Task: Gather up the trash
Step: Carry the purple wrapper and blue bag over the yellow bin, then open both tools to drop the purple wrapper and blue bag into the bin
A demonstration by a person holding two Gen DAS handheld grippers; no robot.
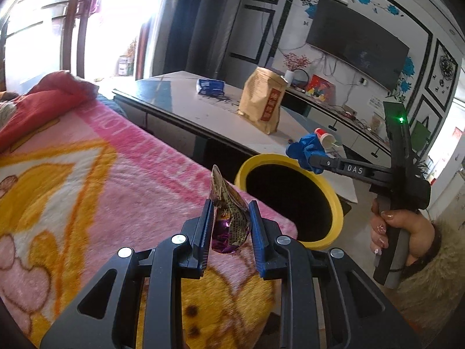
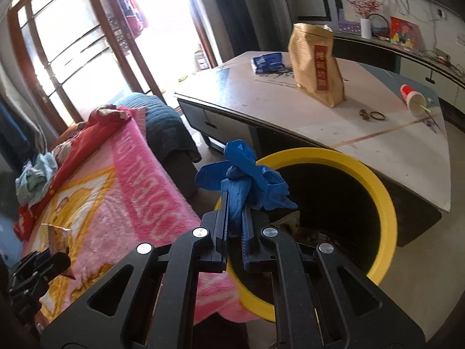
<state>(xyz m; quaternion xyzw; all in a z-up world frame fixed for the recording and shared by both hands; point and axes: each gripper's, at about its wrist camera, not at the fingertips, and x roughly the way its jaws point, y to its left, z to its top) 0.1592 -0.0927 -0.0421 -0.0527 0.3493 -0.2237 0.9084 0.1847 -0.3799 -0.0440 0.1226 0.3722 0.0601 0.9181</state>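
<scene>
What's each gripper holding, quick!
Left gripper: shut on the purple wrapper.
Right gripper: shut on the blue glove.

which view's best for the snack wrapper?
Left wrist. The wrapper sits centre frame, pinched in the left gripper, its purple and patterned foil sharp above the pink blanket. The right wrist view shows only a crumpled sliver at the far left edge, above that gripper.

Pink blanket [image 1: 116, 157], brown paper bag [image 1: 263, 101] standing on table [image 2: 363, 128]
</scene>
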